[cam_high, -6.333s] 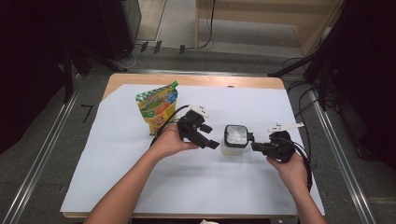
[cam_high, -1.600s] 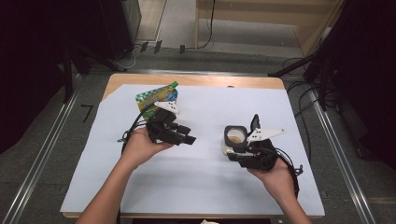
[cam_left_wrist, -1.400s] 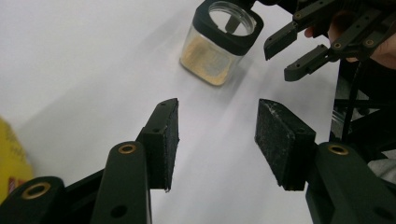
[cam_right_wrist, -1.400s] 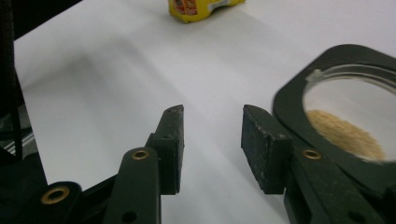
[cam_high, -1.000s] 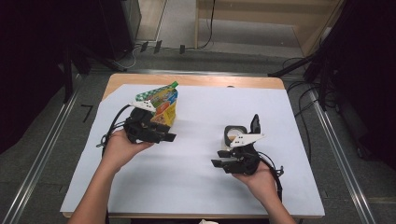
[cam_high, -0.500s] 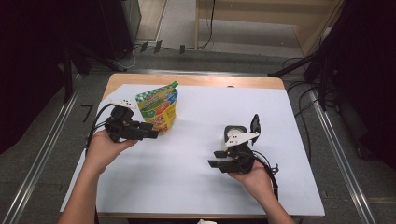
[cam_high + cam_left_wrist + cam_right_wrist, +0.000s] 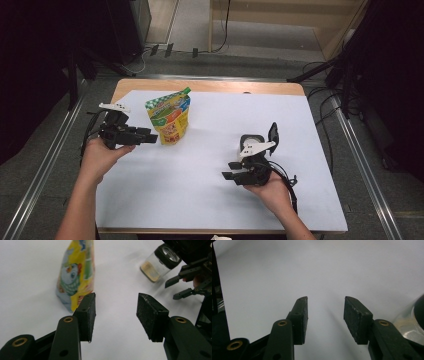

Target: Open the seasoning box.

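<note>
**Yellow pouch upright, both grippers empty**

Yellow and green, the printed plastic stand-up pouch [image 7: 169, 116] stands on the white paper sheet [image 7: 200, 190] that covers the wooden table [image 7: 210, 86], toward the far left part of the sheet. The left gripper [image 7: 151, 136] is held at the sheet's left edge, its jaws pointing across the table at the pouch's lower part, just beside it; from above I cannot tell whether the tips touch it. In the left gripper view the two black foam pads [image 7: 88, 315] stand parted with only white paper between them, and the pouch [image 7: 76, 275] rises just past the left pad, apart from it.

The small clear glass jar with a black lid [image 7: 251, 142] sits right of centre, well apart from the pouch. In the left gripper view the jar [image 7: 160, 263] appears pale yellow at its bottom. The right gripper [image 7: 229, 170] lies level just on the near side of the jar, pointing leftward, away from it. In its own view the pads [image 7: 357, 318] are parted over bare paper, gripping nothing, with the jar's glass at the right edge.
</note>
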